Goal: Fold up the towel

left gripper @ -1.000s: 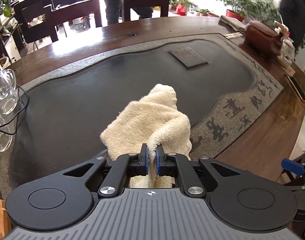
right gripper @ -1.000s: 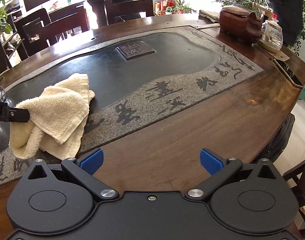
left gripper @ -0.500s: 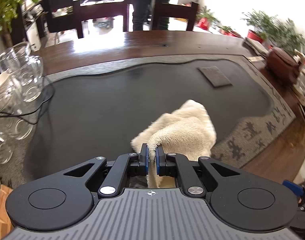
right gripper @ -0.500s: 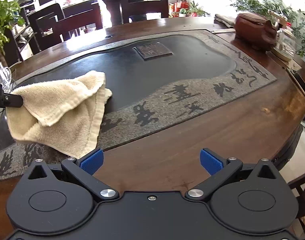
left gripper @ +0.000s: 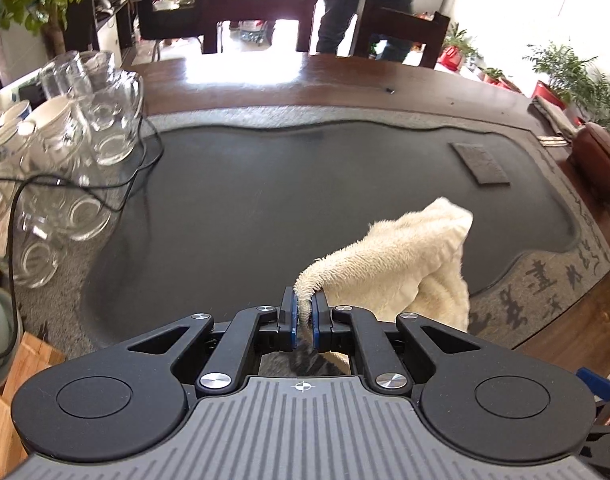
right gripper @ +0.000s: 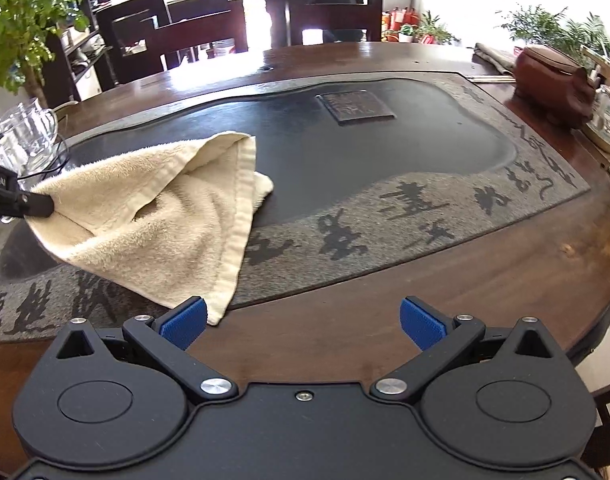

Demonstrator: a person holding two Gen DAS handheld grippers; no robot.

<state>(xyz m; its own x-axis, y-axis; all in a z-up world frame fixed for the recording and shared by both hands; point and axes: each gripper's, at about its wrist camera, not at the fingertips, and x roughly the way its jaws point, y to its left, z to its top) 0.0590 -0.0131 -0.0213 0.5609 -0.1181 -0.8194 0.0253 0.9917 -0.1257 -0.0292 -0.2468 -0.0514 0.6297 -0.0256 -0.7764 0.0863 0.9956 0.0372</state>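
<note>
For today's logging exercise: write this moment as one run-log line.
stage: towel unfolded | left tongs: shut on towel corner, lifted | right tongs: open, empty, near hanging corner | surface: stone tea tray

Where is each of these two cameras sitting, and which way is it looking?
Left wrist view: sits on the left gripper, looking forward and down along its fingers; the jaws are shut on a corner of the cream towel, over the dark stone tray.
Right wrist view: sits on the right gripper, looking down over the wooden table; its blue-padded jaws stand open and hold nothing.
Shared: both show the towel, the tray and the glass jars; the right view also catches the left gripper's tip at its left edge.
</note>
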